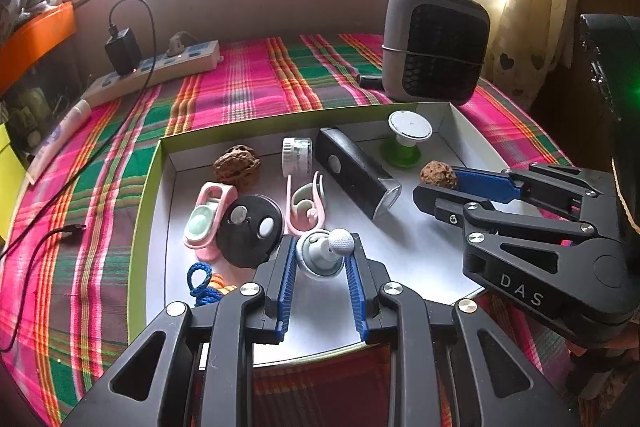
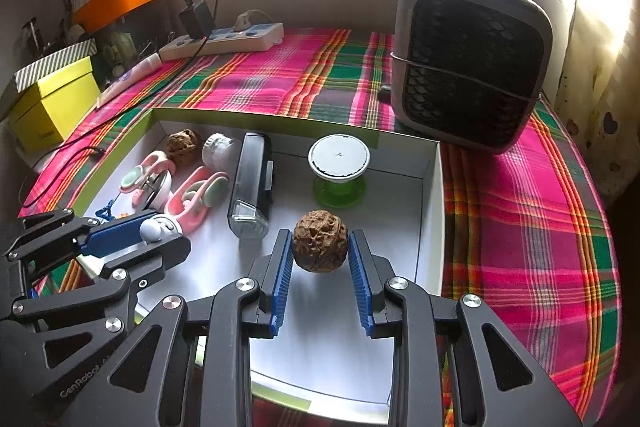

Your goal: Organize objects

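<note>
A shallow white box (image 2: 430, 211) with yellow-green outer walls lies on a bright pink-and-green plaid cloth (image 2: 532, 227), and both grippers reach into it.

The right gripper (image 2: 320, 247) is closed on a brown wrinkled walnut (image 2: 319, 246): the nut sits squarely between the blue ribbed pads (image 2: 282, 267), both of which touch its sides, near the fingertips. In the left wrist view the same gripper (image 1: 438, 183) comes in from the right with the walnut (image 1: 439, 175) at its tip, over the right part of the box (image 1: 154, 187).

The left gripper (image 1: 320, 259) is clamped on a small grey-and-white object with a round dimpled white knob (image 1: 334, 251); its grey base lies between the blue pads (image 1: 288, 267), and the knob pokes up just above them. Whether it rests on the box floor I cannot tell.

Just beyond the left gripper lie a black round disc (image 1: 250, 227) with two small buttons, a pink clip with a pale green pad (image 1: 208, 217) touching the disc, and a second pink clip (image 1: 306, 203). A blue cord (image 1: 202, 285) lies at the box's near left. Farther back are a second walnut (image 1: 237, 167), a small white jar on its side (image 1: 297, 155), a black flashlight (image 1: 356, 171) lying at a slant, and a white-topped green-based stand (image 2: 338, 169) upright near the far right corner.

Behind the box stand a grey fan heater (image 2: 472, 59) and a white power strip (image 2: 228, 39).
</note>
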A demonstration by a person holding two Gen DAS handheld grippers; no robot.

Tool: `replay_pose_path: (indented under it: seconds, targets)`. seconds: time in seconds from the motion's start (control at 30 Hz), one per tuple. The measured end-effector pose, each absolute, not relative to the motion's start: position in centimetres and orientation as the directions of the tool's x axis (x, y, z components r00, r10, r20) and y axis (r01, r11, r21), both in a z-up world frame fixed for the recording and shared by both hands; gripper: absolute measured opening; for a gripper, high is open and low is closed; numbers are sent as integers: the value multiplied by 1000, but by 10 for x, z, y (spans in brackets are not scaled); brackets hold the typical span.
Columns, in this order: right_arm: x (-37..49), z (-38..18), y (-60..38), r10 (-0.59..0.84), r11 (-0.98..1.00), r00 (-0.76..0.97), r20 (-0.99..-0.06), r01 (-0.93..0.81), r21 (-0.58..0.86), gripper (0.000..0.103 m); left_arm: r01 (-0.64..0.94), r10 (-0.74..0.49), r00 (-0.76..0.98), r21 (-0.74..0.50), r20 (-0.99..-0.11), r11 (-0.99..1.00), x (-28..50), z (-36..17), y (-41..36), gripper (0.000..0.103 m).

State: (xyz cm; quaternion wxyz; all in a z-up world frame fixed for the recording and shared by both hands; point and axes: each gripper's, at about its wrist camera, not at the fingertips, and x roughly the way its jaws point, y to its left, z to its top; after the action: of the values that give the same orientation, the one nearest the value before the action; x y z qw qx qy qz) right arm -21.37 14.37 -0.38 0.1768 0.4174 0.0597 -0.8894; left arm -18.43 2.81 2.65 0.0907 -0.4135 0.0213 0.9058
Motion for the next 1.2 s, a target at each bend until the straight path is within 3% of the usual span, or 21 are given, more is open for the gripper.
replay_pose_path:
  seconds: [0.3, 0.5, 1.2]
  targets:
    - [-215, -4, 143, -258, -931, -589, -766, 364, 34, 30, -173, 135, -640, -29, -756, -985, -185, 25, 27, 26]
    - [-212, -3, 142, -263, -929, -591, -763, 369, 35, 43, -173, 137, -640, -33, -756, -984, -183, 26, 27, 29]
    - [-167, 24, 151, -275, -943, -651, -707, 327, 65, 43, -134, 115, -696, -29, -709, -991, -138, 51, 20, 31]
